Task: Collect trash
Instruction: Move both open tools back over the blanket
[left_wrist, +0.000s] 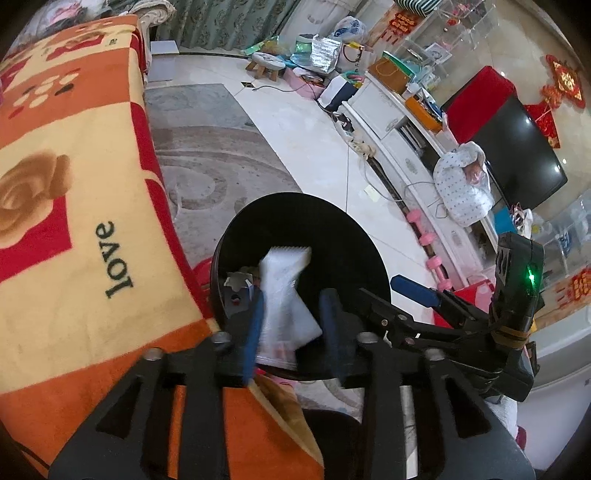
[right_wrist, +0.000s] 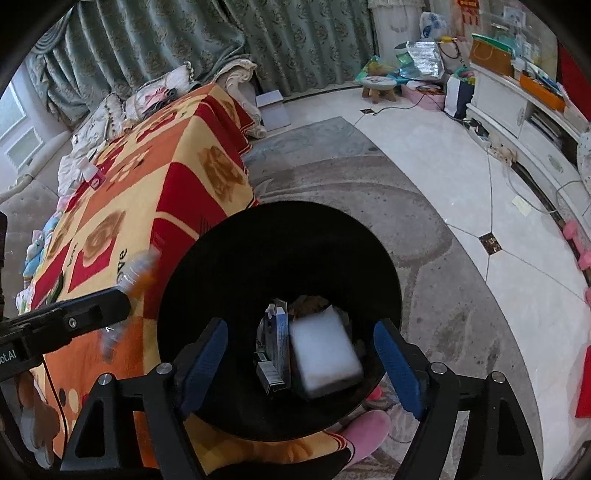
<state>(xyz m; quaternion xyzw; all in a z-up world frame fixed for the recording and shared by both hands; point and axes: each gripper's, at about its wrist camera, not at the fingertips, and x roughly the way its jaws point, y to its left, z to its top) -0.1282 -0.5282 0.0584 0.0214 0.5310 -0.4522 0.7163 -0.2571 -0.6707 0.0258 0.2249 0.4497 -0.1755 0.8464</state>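
In the left wrist view my left gripper (left_wrist: 293, 328) hangs over a black bin (left_wrist: 306, 199). A white plastic wrapper (left_wrist: 288, 295) sits loose between its blue pads, which stand apart from it. A small carton (left_wrist: 240, 288) lies in the bin. In the right wrist view my right gripper (right_wrist: 301, 325) is open wide above the same bin (right_wrist: 280, 206). A blurred white pack (right_wrist: 325, 354) is below its fingers, inside the bin, beside a carton (right_wrist: 277, 332). The left gripper's finger (right_wrist: 92, 310) reaches in from the left with a blurred clear wrapper (right_wrist: 138, 271) at its tip.
An orange, red and yellow blanket (left_wrist: 74, 221) covers the surface left of the bin and touches its rim. A foot in a pink slipper (right_wrist: 369, 428) is under the bin's near edge. A grey rug (right_wrist: 424, 258) and tiled floor lie to the right, with a white cabinet (left_wrist: 406, 140) beyond.
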